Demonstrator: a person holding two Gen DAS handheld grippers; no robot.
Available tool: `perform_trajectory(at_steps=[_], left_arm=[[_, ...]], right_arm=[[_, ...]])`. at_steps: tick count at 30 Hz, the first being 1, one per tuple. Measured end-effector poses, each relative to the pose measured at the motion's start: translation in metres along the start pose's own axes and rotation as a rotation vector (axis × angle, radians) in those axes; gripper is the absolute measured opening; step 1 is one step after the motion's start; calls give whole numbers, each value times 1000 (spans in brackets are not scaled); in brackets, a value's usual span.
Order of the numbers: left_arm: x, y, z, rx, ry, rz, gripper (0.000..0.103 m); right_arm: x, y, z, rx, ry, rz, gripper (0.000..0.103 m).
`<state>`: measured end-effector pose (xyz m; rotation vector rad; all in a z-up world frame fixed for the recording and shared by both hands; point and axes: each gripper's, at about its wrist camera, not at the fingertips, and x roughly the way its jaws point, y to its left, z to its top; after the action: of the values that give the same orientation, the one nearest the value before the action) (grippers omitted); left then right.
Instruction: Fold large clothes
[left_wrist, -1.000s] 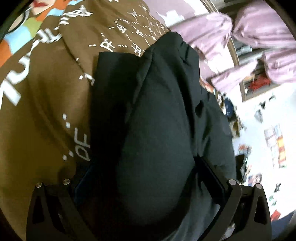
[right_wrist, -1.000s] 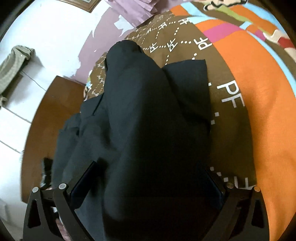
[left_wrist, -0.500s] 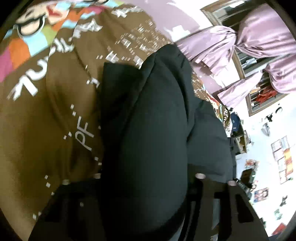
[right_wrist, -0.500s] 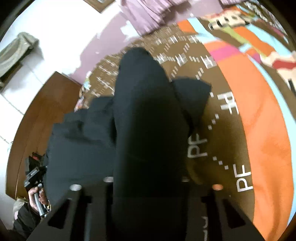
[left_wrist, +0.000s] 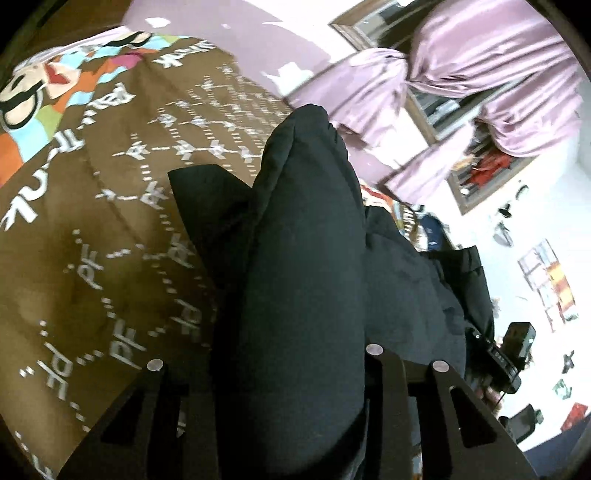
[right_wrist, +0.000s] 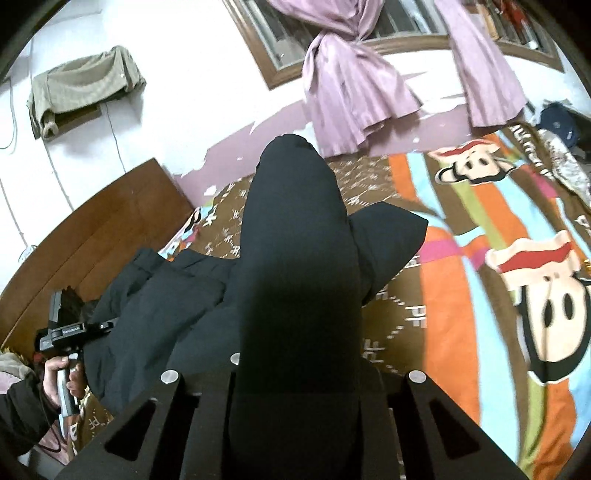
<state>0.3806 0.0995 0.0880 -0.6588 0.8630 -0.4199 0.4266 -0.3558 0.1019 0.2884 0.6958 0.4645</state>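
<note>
In the left wrist view, the left gripper (left_wrist: 295, 384) is pinching a thick fold of the black garment (left_wrist: 303, 266), its two fingers pressed against either side of the bunched cloth. The garment is rising away from the camera as a padded ridge, with a flat corner spreading to the left over the brown blanket (left_wrist: 85, 229) printed with white letters. More of the garment is slumping off to the right, where the other handheld gripper (left_wrist: 506, 354) is showing at its edge. Purple curtains (left_wrist: 491, 70) are hanging at the far right beside a framed window.

In the right wrist view, the right gripper (right_wrist: 295, 373) is likewise clamping a bunched fold of the same black garment (right_wrist: 295, 258), fingers closed tight on the cloth. The garment is lying on the bed, over the colourful cartoon blanket (right_wrist: 480, 280) that is stretching to the right. Its bulk is trailing to the near left, where a person's hand (right_wrist: 59, 376) is gripping the left tool's handle. A wooden headboard (right_wrist: 92, 240) is standing at the left, and a beige cloth (right_wrist: 81, 85) is draped high on the far wall.
</note>
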Motion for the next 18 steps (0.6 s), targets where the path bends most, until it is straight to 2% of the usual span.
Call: perform_trajectory(at_steps=[3,6,9,14,16,17,18], left_arm=[[10,-18,2,12,28,-8,28],[31,-23,-6,24,71,11,28],[61,-17,-14,9,125,91,28],[76,-6,-19,-7,138,152,35],[76,-8,-19,11,145,187,40],[77,-10,-20,14,144,215,45],[78,-12,-21,12,141,243,50]], right_arm=[[-16,-17,-7,31,-1,-22,15],[-12,-40,-19,95,37,-57,15],[3,-62,-35,142,91,-121,17],[9,-87,-47,219,120,-143,34],[9,-90,-48,213,133,-186,52],[8,-91,-48,211,135,-226,57],[7,-90,-48,211,131,-256,66]])
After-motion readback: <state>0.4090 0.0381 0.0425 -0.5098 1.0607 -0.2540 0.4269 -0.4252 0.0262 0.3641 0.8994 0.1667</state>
